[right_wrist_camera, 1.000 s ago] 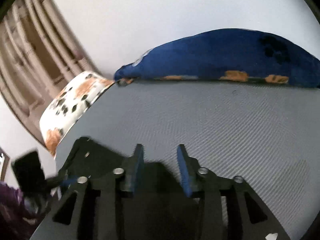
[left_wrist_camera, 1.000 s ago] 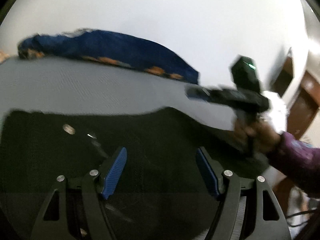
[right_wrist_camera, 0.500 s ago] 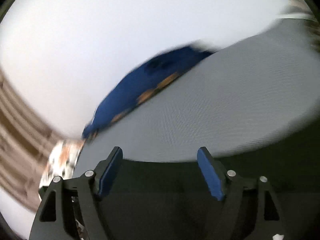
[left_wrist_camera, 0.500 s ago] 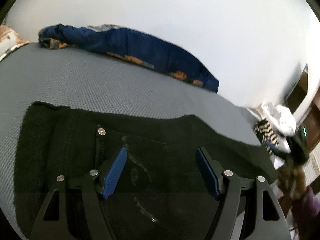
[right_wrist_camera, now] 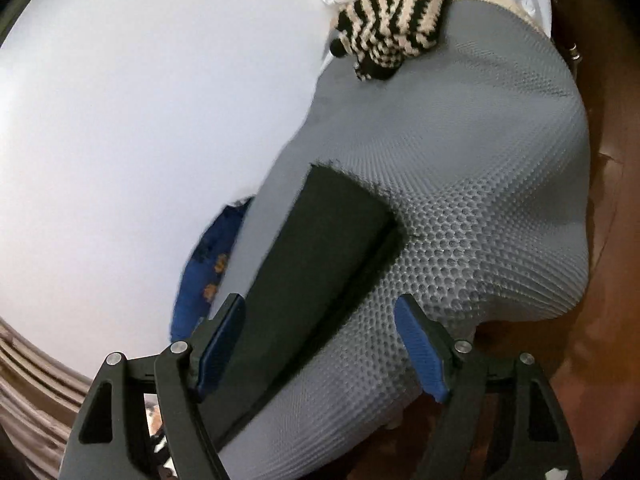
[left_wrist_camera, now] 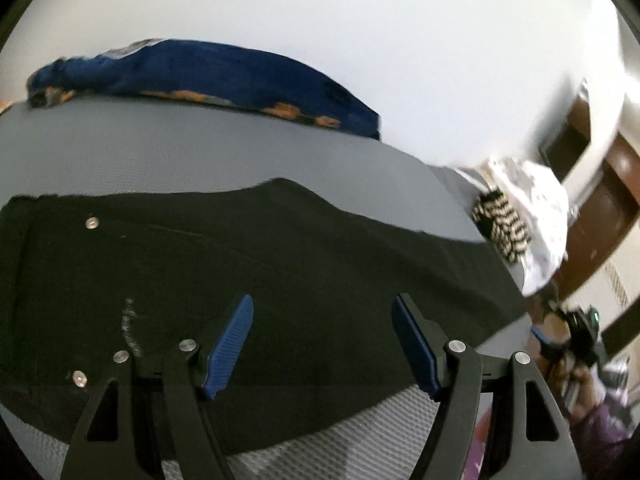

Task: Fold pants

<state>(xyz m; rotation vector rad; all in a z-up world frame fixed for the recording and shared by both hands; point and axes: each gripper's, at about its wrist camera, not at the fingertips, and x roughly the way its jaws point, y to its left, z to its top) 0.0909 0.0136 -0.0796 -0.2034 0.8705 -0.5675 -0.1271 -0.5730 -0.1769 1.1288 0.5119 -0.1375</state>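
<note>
Black pants [left_wrist_camera: 240, 264] lie flat on a grey mesh mattress [left_wrist_camera: 200, 152]. My left gripper [left_wrist_camera: 324, 336] hovers open over the waist part, near the metal rivets, with nothing pinched. At the far right of the left wrist view, a hand in a purple sleeve holds my right gripper [left_wrist_camera: 576, 332] past the mattress edge. In the right wrist view the right gripper [right_wrist_camera: 320, 344] stands open at the foot of the mattress [right_wrist_camera: 480, 160]. The pants' leg end [right_wrist_camera: 320, 248] runs away from its left finger [right_wrist_camera: 220, 340], and the pads do not press it.
A blue blanket with orange prints [left_wrist_camera: 208, 76] lies along the white wall at the far side. A black-and-cream striped knit [right_wrist_camera: 392, 12] and a white cloth [left_wrist_camera: 536, 216] sit at the mattress end. Brown wood [right_wrist_camera: 600, 360] lies beyond the edge, a curtain [right_wrist_camera: 24, 392] at left.
My right gripper has swung from above the pants to the leg end of the mattress, rolled over, and its jaws have widened. The left gripper shifted slightly over the waist, still open.
</note>
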